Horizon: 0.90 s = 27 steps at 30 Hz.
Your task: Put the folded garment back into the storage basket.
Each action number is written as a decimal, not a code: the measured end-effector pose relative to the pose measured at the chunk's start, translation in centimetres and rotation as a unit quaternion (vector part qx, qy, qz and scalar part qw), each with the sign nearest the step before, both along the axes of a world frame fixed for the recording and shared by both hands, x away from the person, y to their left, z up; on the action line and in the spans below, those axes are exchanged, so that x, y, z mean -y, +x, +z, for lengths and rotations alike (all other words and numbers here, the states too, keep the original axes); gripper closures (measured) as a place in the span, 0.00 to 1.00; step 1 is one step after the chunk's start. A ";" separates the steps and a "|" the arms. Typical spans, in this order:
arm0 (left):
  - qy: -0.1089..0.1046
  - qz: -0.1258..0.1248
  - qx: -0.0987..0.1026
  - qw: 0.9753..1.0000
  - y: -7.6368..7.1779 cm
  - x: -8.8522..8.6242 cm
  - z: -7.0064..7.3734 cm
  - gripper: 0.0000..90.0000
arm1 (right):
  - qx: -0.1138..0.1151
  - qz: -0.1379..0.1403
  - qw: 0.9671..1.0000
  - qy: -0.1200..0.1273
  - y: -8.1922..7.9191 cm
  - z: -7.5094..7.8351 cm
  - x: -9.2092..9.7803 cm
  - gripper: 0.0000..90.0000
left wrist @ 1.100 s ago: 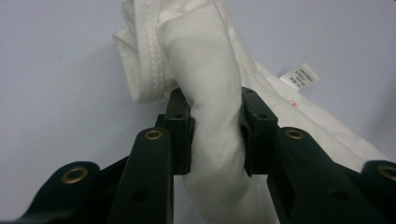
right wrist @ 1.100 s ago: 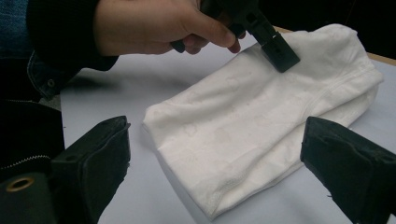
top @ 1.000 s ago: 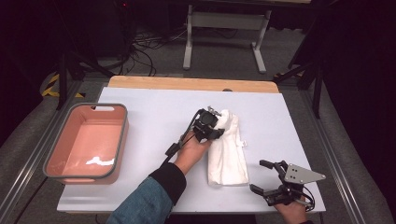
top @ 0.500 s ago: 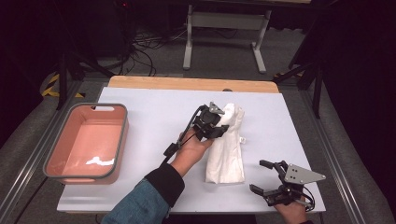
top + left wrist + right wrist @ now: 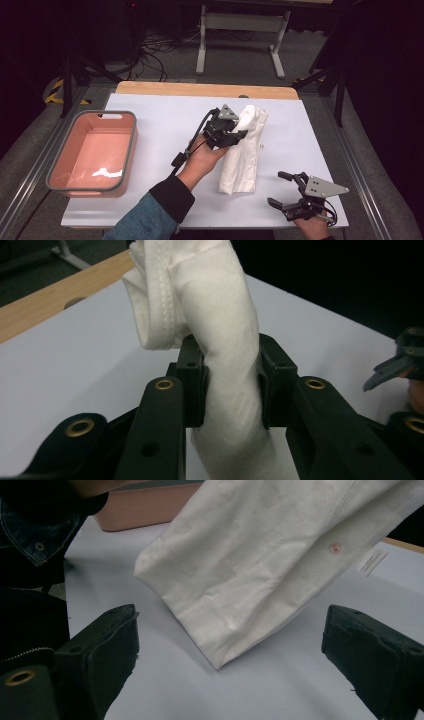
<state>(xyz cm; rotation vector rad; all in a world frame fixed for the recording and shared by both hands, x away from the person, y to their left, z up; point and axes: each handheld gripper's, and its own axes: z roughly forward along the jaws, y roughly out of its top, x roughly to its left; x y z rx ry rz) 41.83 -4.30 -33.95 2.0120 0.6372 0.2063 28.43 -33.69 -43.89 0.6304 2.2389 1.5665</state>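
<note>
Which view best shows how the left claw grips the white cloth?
The left gripper view: the white cloth sits bunched between its shut jaws. The high view shows the left claw at the cloth's upper half. The right gripper view shows its loose lower corner.

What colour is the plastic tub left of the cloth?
Salmon pink with a grey rim; clearest in the high view.

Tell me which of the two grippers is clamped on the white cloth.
The left gripper, near the table's middle: its fingers pinch the white cloth. The right gripper hangs open by the near edge, apart from it.
</note>
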 end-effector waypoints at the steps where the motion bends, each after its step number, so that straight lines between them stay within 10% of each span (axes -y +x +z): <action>1: -0.006 -0.007 0.007 1.000 -0.1 -0.2 0.2 0.78 | 0.000 0.000 1.000 0.000 0.0 0.0 0.0 0.10; 8: -0.051 -0.048 0.024 0.997 -0.7 -1.1 0.9 0.78 | 0.001 0.000 1.000 0.000 0.0 0.0 0.0 0.10; 16: -0.118 -0.080 0.043 0.989 -1.2 -2.5 1.2 0.77 | 0.002 0.000 1.000 0.001 0.0 0.0 0.0 0.10; 27: -0.144 -0.105 0.076 0.981 -1.6 -4.4 2.0 0.77 | 0.002 0.003 1.000 0.001 0.0 0.0 -0.1 0.09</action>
